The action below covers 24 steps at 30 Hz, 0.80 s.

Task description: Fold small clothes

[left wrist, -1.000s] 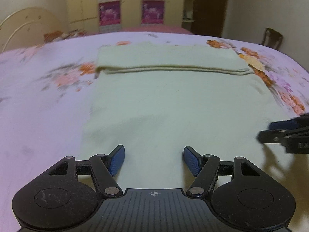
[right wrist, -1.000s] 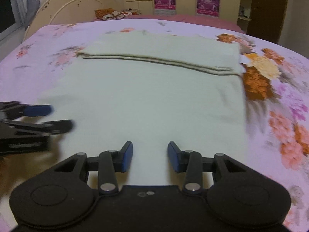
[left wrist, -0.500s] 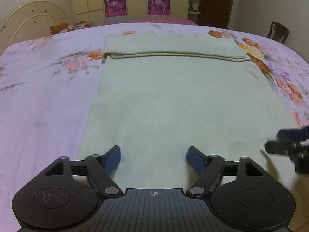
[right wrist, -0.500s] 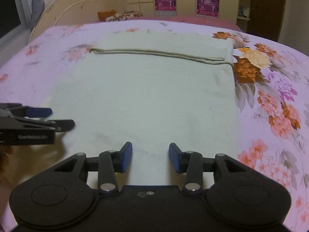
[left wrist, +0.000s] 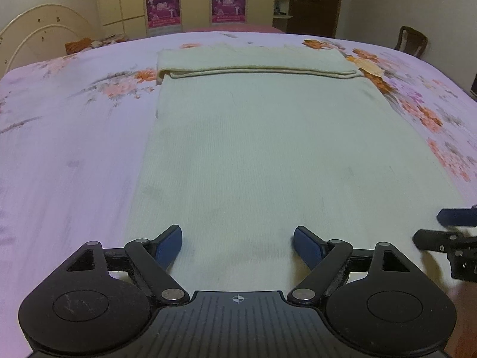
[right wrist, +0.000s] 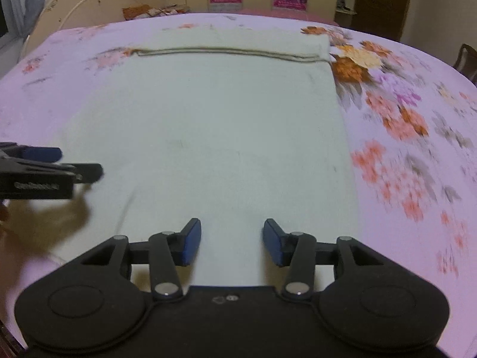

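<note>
A pale green cloth [left wrist: 253,149] lies flat on the floral pink bedsheet [left wrist: 59,149], its far end folded over into a thick band [left wrist: 253,62]. My left gripper [left wrist: 237,232] hovers over the cloth's near left part, its jaws opening with only flat cloth below them. My right gripper [right wrist: 232,225] hangs over the near right part of the cloth [right wrist: 208,119], jaws also opening, nothing pinched. Each gripper shows in the other's view: the right gripper [left wrist: 447,229] at the right edge, the left gripper [right wrist: 74,164] at the left edge.
A curved cream headboard [left wrist: 38,29] stands at the far left. Beyond the bed are a wardrobe with pink posters [left wrist: 226,0] and a dark door. A wooden chair [left wrist: 411,40] sits at the far right. Crumpled orange fabric [left wrist: 80,43] lies by the headboard.
Both grippers have drawn back toward the cloth's near edge, so more of the cloth shows. Both pairs of jaws stand wider than before.
</note>
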Available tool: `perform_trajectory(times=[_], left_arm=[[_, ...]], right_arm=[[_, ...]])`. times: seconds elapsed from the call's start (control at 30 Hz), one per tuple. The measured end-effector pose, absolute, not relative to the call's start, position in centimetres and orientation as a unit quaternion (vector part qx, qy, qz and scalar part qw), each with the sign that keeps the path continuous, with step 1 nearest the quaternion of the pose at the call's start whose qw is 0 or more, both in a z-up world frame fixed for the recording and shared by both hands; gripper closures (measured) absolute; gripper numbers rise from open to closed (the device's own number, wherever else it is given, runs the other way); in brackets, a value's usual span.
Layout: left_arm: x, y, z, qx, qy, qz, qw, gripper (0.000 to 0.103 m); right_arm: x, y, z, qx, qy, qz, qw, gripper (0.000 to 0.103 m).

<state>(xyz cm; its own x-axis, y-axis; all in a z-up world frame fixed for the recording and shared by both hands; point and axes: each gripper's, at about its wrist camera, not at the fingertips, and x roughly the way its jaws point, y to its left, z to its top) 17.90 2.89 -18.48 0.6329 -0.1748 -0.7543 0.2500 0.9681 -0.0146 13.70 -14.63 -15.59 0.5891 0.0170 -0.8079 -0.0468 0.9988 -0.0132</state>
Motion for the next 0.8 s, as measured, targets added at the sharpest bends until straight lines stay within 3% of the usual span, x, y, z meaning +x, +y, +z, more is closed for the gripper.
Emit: perform_trajectory(times=[0.2, 0.3, 0.43, 0.8], left_arm=[[16.5, 4.0, -18.4, 0.046, 0.413, -0.122, 0.902, 0.021], [16.2, 4.4, -18.5, 0.045, 0.420, -0.114, 0.899, 0.006], [15.7, 5.0, -18.7, 0.042, 0.420, -0.114, 0.900, 0.005], [14.7, 7.0, -18.5, 0.012, 0.428, -0.129, 0.894, 0.005]], right_arm=[[12.8, -14.7, -16.0, -0.002, 0.449, -0.008, 0.894, 0.036], [12.9, -14.5, -16.4, 0.005, 0.453, -0.013, 0.891, 0.019], [13.3, -13.9, -16.8, 0.009, 0.462, -0.013, 0.887, 0.001], [12.5, -14.1, -16.4, 0.001, 0.460, 0.011, 0.888, 0.001]])
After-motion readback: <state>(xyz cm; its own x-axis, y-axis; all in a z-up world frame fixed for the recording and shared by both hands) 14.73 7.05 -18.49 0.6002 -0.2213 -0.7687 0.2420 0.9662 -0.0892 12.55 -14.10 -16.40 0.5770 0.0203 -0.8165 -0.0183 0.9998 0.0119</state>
